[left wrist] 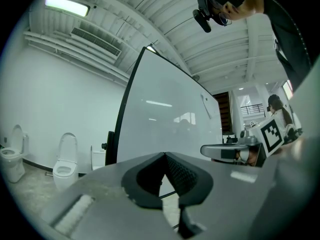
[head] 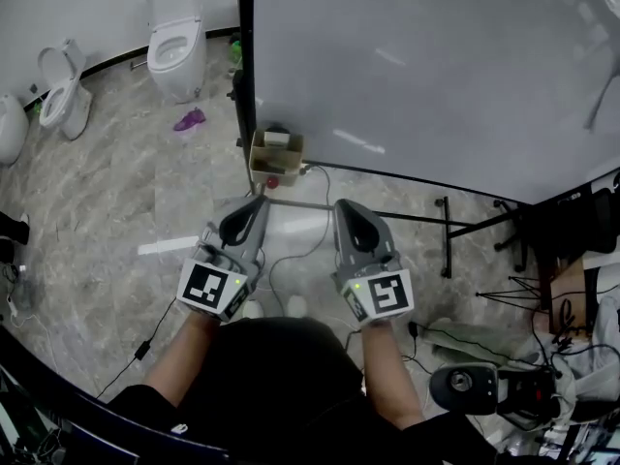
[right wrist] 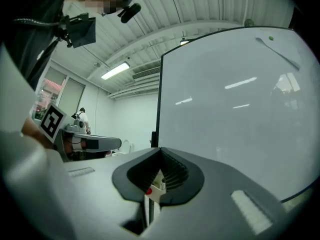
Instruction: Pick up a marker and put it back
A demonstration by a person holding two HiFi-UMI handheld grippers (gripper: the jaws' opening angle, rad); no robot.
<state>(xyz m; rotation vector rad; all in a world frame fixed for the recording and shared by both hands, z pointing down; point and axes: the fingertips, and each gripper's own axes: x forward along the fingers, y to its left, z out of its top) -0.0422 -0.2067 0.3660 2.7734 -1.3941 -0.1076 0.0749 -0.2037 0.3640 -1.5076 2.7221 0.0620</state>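
Marker, perhaps the red tip (head: 272,182) at the box (head: 276,153) under the whiteboard (head: 417,66), sits unheld, so left gripper (head: 260,201) and right gripper (head: 342,205) hover level, closed and empty, facing it.

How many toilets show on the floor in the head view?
3. The first toilet stands beside the whiteboard, with the second toilet left of it. The third toilet is cut by the picture's edge, so it is less certain. Others may be out of frame.

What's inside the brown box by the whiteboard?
A whitish block sits at the top of the cardboard box. Anything deeper is hidden by its walls.
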